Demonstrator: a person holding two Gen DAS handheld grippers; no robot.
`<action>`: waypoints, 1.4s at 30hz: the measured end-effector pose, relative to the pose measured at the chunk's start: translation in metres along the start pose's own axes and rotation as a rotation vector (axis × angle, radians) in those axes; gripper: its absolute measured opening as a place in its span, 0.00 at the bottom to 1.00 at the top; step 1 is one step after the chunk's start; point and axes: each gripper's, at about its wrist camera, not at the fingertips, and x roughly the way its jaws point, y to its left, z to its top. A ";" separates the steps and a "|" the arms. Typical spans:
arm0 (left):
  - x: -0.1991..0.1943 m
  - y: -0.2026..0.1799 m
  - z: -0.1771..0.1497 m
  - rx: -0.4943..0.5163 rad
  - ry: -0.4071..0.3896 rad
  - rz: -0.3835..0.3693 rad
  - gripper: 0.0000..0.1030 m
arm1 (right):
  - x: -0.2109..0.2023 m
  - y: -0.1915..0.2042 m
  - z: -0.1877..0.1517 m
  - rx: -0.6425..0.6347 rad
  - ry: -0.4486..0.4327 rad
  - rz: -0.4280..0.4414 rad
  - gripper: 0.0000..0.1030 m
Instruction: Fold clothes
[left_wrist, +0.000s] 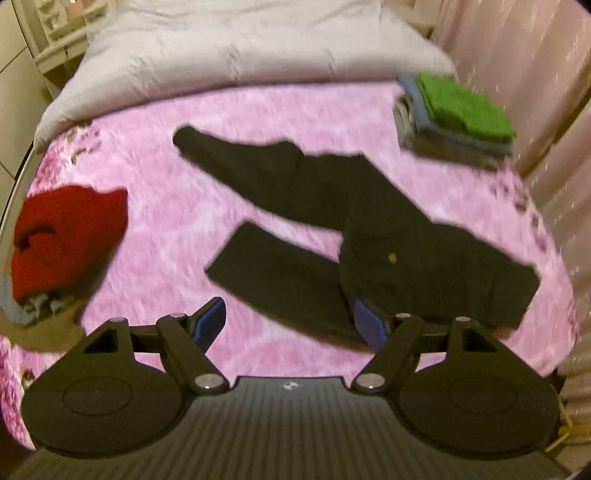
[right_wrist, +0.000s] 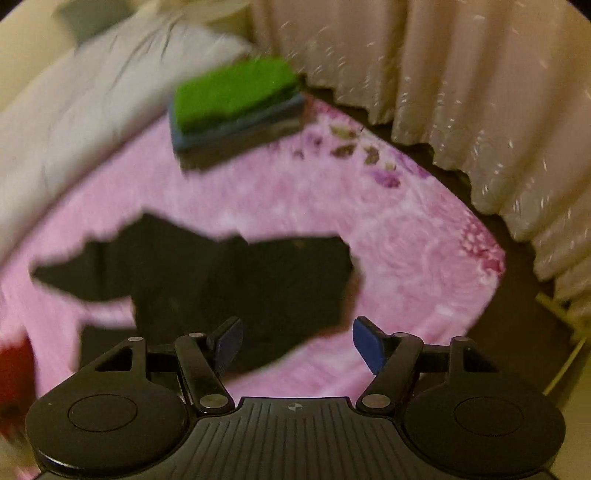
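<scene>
Surface: a bed covered by a fuzzy pink blanket with purple flower print (left_wrist: 155, 206), a rumpled pale grey duvet (left_wrist: 229, 44) bunched along its far end, and cream pleated curtains (right_wrist: 461, 92) hanging close along the side beyond the right gripper

Task garment: a long-sleeved black fabric garment (left_wrist: 369, 229) lies spread flat on the pink blanket, directly ahead of both tools; seen from the left wrist, one sleeve stretches away up and to the left, a second flat black panel lies nearer, and the body runs off to the right past the right-hand finger

Left gripper (left_wrist: 290, 325): jaws spread wide, blue pads apart, nothing between them; it hangs above the near edge of the black garment, and its right-hand pad (left_wrist: 369, 326) overlaps the cloth in the view, though contact cannot be told

Right gripper (right_wrist: 297, 341): jaws apart and empty; the black garment (right_wrist: 229, 280) lies just beyond and between its fingers, with bare pink blanket under the right-hand pad (right_wrist: 367, 343)

Folded pile: a stack of folded clothes topped by a bright green piece over blue ones (left_wrist: 458, 110) sits far ahead and to the right of the left gripper, near the curtains

Unfolded heap: a crumpled red garment over grey cloth (left_wrist: 62, 236) lies to the left of the left gripper, well apart from the black one

Sharpness: both views are blurred
</scene>
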 end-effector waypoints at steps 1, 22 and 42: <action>-0.001 -0.004 -0.005 0.006 0.010 0.007 0.72 | 0.002 -0.003 -0.010 -0.055 0.009 -0.004 0.68; -0.029 0.002 -0.040 0.211 -0.019 0.048 0.73 | -0.043 0.035 -0.153 -0.272 -0.131 -0.046 0.68; -0.029 0.033 -0.072 0.253 -0.003 0.041 0.73 | -0.050 0.050 -0.209 -0.267 -0.102 -0.068 0.68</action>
